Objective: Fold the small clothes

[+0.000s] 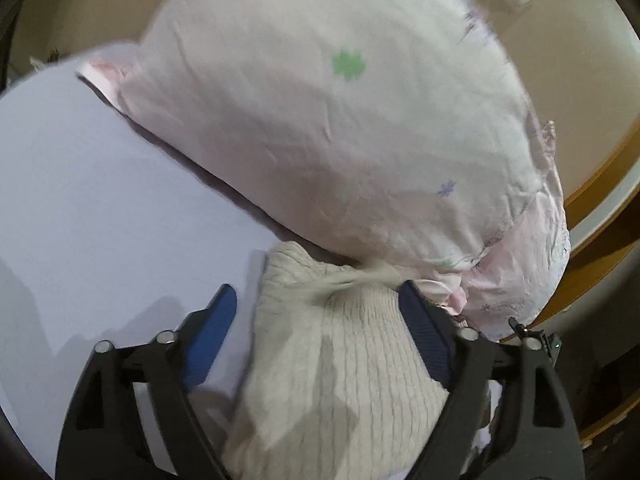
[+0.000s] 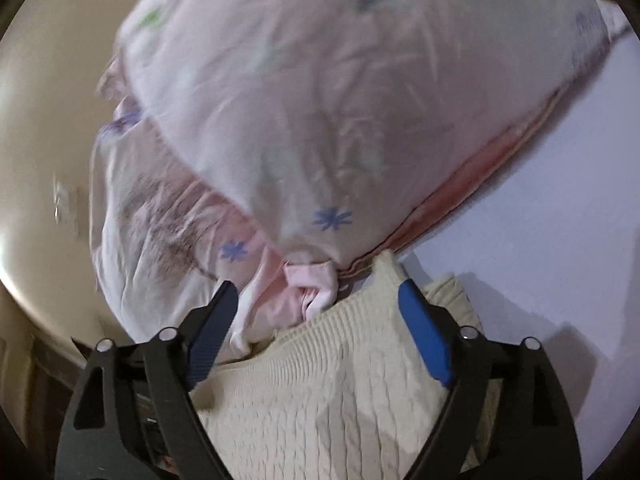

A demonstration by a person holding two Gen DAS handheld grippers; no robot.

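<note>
From my left wrist, my left claw (image 1: 316,306) stood wide open, gripping nothing. The cream knit sweater (image 1: 340,380) lay bunched between its blue fingers (image 1: 214,332), touching the right one. Just beyond the fingertips, a pale pink flowered garment (image 1: 320,120) hung blurred, its lower corner meeting the sweater's top. The white desk (image 1: 100,200) lay bare to my left; its rounded wooden edge (image 1: 592,248) ran close on my right. I could read no writing.

From my right wrist, my right claw (image 2: 318,300) was likewise spread wide and held nothing. The sweater (image 2: 320,392) filled the gap between the fingers, and the pink garment's (image 2: 320,100) bunched corner hung just past them. Bare desk (image 2: 560,220) opened to my right.
</note>
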